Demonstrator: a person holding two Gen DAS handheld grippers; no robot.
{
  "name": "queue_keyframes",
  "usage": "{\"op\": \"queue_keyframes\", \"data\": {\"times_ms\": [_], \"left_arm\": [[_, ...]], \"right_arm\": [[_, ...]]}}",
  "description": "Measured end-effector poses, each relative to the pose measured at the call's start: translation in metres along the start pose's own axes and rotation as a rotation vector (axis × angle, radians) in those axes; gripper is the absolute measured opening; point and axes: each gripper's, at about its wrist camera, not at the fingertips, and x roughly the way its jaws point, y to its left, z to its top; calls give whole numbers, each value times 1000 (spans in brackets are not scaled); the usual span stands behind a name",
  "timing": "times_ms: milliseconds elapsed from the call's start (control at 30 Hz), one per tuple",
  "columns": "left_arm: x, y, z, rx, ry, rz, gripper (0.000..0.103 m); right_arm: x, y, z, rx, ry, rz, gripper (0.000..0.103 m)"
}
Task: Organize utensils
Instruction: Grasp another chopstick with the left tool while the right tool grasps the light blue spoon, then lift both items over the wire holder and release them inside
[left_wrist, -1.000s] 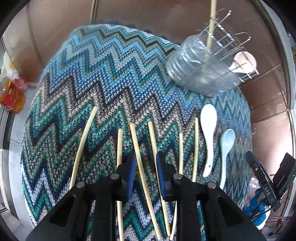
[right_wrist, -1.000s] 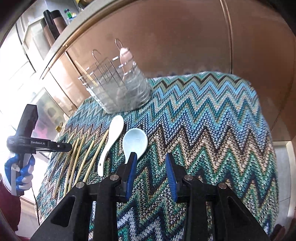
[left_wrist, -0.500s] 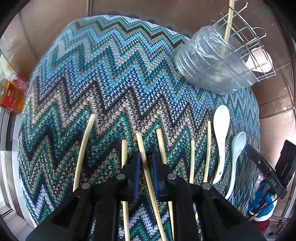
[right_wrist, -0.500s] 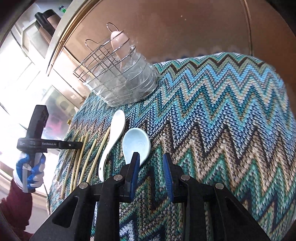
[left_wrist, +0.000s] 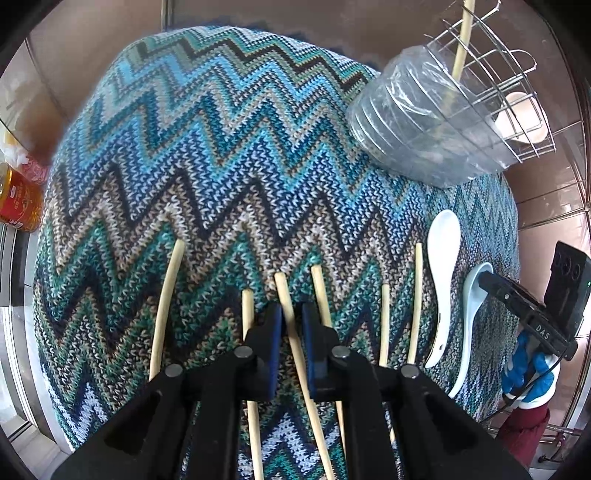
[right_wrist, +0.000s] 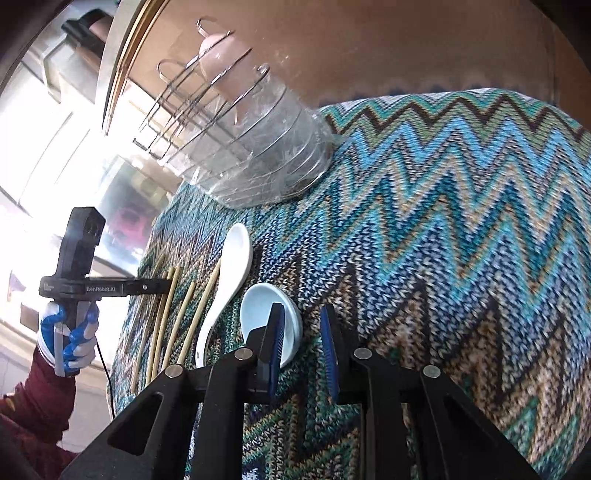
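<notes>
A home kitchen or dining corner is suggested. A table is covered with a knitted zigzag cloth (left_wrist: 229, 155), on which bamboo chopsticks (left_wrist: 164, 306) and ceramic spoons (left_wrist: 443, 266) are laid. A wire rack (left_wrist: 509, 96) lined with clear plastic is stood at the far edge, against brown panelled walls (right_wrist: 406, 48). A bottle with a red label (left_wrist: 16, 203) is seen beside the table, and dark flasks (right_wrist: 79, 31) are kept on a shelf by a bright window.
</notes>
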Motion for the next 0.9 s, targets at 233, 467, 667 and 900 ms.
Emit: {"op": "queue_keyframes", "data": {"times_ms": [233,467,667,900], "left_arm": [[3,-11,-8,-3,-5,32,6],[-6,-4,-19,-25,-55,0,5],[-36,7,-41,-35,-129,-56,4],[-90,0,-69,-6,-265,-88,4]], "right_arm": [[1,19,0,-89,7,-34,7],[-28,35,-14,-97,-75,-99,7],[-63,59,-34,-108,-159,-152,7],[-107,84,-55,-112,-259,-200,7]]}}
